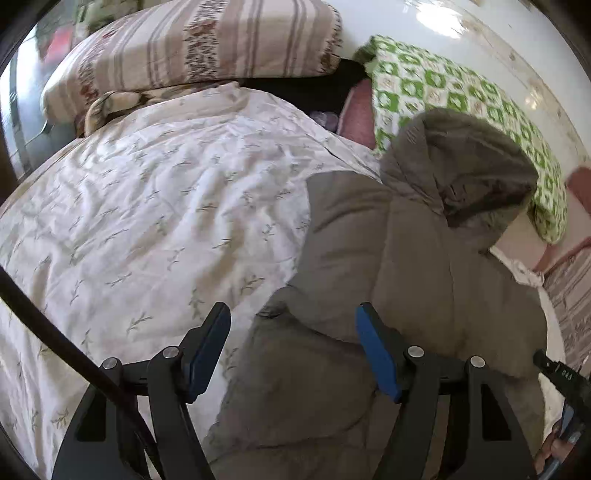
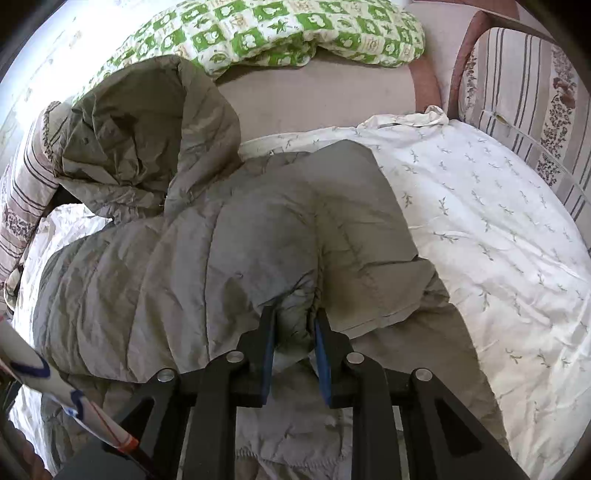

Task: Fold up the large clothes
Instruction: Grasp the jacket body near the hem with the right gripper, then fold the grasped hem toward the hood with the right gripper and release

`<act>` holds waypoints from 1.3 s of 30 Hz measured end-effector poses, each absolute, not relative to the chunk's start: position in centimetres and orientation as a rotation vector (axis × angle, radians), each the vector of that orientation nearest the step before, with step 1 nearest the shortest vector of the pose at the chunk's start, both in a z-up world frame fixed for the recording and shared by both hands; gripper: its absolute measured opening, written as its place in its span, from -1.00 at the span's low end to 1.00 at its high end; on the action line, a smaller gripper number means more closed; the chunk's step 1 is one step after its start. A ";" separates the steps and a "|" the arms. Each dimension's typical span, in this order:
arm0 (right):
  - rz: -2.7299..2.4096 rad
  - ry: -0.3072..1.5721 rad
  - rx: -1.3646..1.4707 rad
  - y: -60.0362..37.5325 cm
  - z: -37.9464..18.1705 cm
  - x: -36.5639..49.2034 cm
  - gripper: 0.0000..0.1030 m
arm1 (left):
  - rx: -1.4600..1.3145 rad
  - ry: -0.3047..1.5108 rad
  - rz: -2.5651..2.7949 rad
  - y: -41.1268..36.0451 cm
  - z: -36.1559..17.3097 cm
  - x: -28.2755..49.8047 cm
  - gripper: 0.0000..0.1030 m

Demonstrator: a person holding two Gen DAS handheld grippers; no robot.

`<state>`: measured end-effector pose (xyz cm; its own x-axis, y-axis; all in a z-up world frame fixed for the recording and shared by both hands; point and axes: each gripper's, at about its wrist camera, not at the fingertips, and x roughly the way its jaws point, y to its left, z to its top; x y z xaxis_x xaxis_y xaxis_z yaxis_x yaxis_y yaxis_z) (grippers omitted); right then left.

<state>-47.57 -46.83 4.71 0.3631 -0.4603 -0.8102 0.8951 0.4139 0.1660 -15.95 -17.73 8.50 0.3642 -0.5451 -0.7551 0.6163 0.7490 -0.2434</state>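
Note:
A grey-brown padded hooded jacket (image 1: 417,280) lies on a white quilt with a leaf print (image 1: 147,206), its hood (image 1: 461,162) at the far end. My left gripper (image 1: 293,317) is open and empty, hovering over the jacket's near left edge. In the right wrist view the jacket (image 2: 192,258) lies spread with its hood (image 2: 144,129) at the upper left. My right gripper (image 2: 294,317) is shut on a bunched fold of the jacket, pinched between its blue pads.
A striped floral pillow (image 1: 192,55) and a green-and-white checked pillow (image 1: 461,92) lie at the far side. The checked pillow (image 2: 280,33) and a striped cushion (image 2: 524,96) border the quilt (image 2: 498,229). The right gripper's body (image 1: 565,391) shows at the left view's right edge.

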 end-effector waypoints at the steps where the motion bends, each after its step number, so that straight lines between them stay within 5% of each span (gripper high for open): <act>1: -0.964 0.759 0.677 -46.9 4.6 -47.6 -0.56 | 0.102 0.930 -0.750 -18.1 8.4 -16.1 0.35; 4: -0.953 0.753 0.702 -46.9 4.6 -47.7 -0.52 | 0.142 0.904 -0.755 -19.1 8.4 -16.7 0.35; 6: -0.947 0.751 0.724 -47.0 4.8 -47.7 -0.19 | 0.165 0.892 -0.757 -19.7 8.4 -16.9 0.35; 8: -0.951 0.731 0.727 -46.6 5.5 -48.7 -0.11 | 0.192 0.879 -0.751 -20.3 8.2 -17.2 0.35; 15: -0.942 0.653 0.623 -44.5 8.8 -49.0 -0.11 | 0.160 0.769 -0.772 -20.6 10.7 -18.5 0.35; 22: -0.904 0.747 0.567 -45.6 6.3 -43.9 -0.12 | 0.293 0.760 -0.811 -23.7 9.2 -20.5 0.35; 29: -0.921 0.847 0.548 -46.4 2.5 -42.1 -0.07 | 0.340 0.847 -0.749 -24.4 6.8 -19.4 0.63; 39: -0.866 0.836 0.569 -45.3 3.7 -43.0 -0.02 | 0.332 0.821 -0.740 -23.7 7.5 -20.0 0.66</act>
<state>-43.01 -45.34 3.73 0.3763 -0.4273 -0.8221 0.8366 0.5380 0.1033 -19.98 -23.69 7.51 0.4538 -0.4647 -0.7603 0.7082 0.7060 -0.0088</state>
